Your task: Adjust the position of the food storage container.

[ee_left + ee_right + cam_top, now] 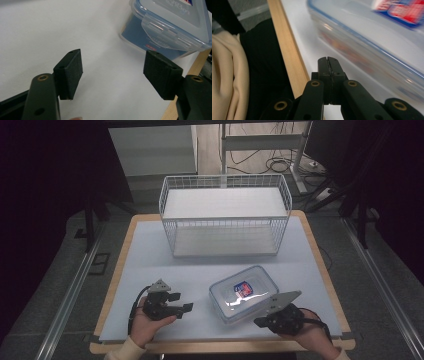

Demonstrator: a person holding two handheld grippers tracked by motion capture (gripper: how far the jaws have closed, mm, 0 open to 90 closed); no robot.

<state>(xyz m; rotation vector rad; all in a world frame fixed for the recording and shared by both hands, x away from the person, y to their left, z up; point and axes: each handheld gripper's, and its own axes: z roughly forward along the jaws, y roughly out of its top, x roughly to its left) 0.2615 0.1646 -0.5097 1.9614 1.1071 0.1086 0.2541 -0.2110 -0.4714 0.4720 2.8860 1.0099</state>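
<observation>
A clear plastic food box (244,294) with a blue-rimmed snap lid and a red and blue label lies on the white table top, near the front. My left gripper (182,302) rests to its left, pointing at the box, jaws open with nothing between them. In the left gripper view the box (172,27) lies beyond the open gripper (113,67), off to the right. My right gripper (257,322) sits at the box's front right corner, jaws shut on nothing. In the right gripper view the closed gripper (328,61) points along the box's side (372,37), close beside it.
A white wire basket (225,215) with a white floor stands at the back of the table. The wooden table edge (287,50) runs just beside my right gripper. Bare white surface (150,265) lies left of the box and between box and basket.
</observation>
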